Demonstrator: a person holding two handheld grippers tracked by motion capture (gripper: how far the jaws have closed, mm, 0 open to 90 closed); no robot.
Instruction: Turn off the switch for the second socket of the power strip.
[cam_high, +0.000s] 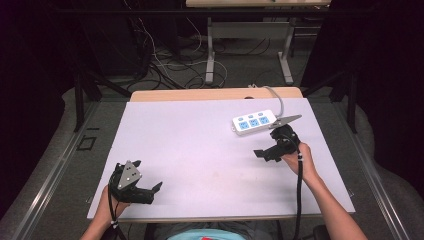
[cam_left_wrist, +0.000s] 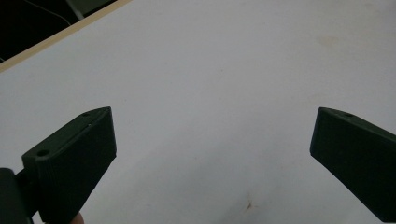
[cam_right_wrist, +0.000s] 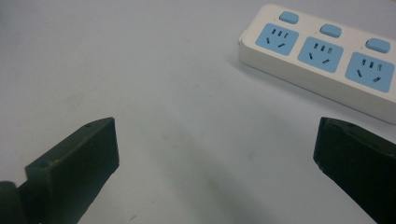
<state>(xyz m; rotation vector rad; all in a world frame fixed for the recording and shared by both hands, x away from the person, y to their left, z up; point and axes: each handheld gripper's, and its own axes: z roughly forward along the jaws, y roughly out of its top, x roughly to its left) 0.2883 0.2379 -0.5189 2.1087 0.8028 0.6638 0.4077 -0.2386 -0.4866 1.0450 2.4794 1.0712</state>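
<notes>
A white power strip (cam_high: 254, 122) with three blue sockets and blue switches lies at the back right of the white table top (cam_high: 200, 150); its grey cable (cam_high: 278, 101) runs off the far edge. My right gripper (cam_high: 266, 145) hovers just in front of the strip, jaws wide apart and holding nothing. In the right gripper view the power strip (cam_right_wrist: 322, 53) lies ahead to the upper right of the right gripper (cam_right_wrist: 215, 158). My left gripper (cam_high: 148, 176) sits near the front left corner, open and holding nothing; in the left gripper view the left gripper (cam_left_wrist: 212, 154) faces bare white surface.
A wooden table edge (cam_high: 200, 94) shows behind the white top. Beyond it are another table's metal legs (cam_high: 210, 55) and loose cables (cam_high: 165, 65) on the floor. Dark curtains flank both sides.
</notes>
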